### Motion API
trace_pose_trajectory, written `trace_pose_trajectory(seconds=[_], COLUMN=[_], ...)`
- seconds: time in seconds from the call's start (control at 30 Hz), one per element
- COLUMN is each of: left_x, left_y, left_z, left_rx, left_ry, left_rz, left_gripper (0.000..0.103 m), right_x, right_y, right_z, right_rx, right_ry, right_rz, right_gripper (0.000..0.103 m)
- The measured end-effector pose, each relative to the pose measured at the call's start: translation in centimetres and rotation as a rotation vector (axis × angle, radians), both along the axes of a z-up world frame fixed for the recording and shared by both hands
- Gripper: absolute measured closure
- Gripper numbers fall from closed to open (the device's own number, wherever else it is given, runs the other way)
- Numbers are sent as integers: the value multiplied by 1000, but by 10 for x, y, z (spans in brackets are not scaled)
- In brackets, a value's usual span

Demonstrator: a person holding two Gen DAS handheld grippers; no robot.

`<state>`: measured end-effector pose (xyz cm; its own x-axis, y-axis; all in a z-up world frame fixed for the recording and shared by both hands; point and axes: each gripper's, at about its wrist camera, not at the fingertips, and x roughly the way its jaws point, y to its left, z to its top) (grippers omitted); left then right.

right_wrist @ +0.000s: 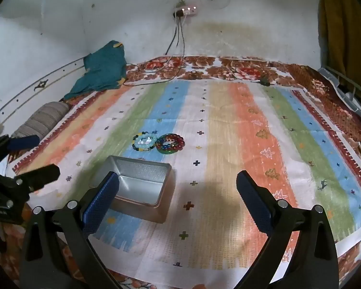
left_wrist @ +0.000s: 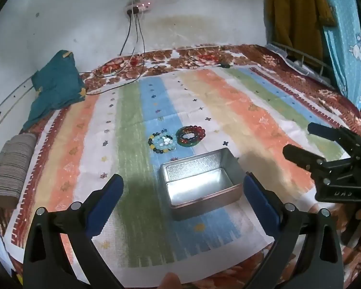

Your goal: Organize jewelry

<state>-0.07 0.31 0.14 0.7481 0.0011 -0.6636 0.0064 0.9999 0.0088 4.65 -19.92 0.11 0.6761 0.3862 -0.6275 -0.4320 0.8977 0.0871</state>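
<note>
Bracelets [left_wrist: 177, 137] beyond tin [left_wrist: 201, 183], ahead of spread left hand-held gripper [left_wrist: 183, 192].

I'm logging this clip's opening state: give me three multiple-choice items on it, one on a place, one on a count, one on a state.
1. Where do the bead bracelets lie?
A. Inside the tin
B. On the striped cloth beyond the tin
C. Between the left gripper's fingers

2. How many separate bracelet piles show?
A. One
B. Two
C. Four

3. What state is the metal tin in?
A. Open and empty
B. Closed with a lid
C. Open and full of beads

Answers: 1 B, both piles rest on the striped cloth, apart from the tin. 2 B, a pale blue pile beside a red-green one. 3 A, its bare silver floor shows and no lid is on it.
</note>
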Motion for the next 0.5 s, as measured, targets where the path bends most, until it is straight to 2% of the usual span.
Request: trace_pose_trajectory(seconds=[0.07,0.1,0.13,0.23,0.47,0.5], left_x=[-3,3,1,3,2,2], left_y=[8,7,10,4,4,3], left_z=[3,1,1,-3,2,3], left_rx=[-18,9,5,30,11,8], left_ry=[-11,15,7,13,1,1], left_rz=[16,19,20,13,19,21], left_gripper=[5,5,5,5,5,5], right_x=[-1,-2,0,1,6,5], right_y=[4,8,3,5,-13,-4], right_z=[1,1,1,2,-6,-6], right_rx=[5,4,45,38,24,10], right_ry=[4,4,17,19,26,25], right_rz=[2,1,5,0,0,-7], right_gripper=[4,4,4,4,4,4])
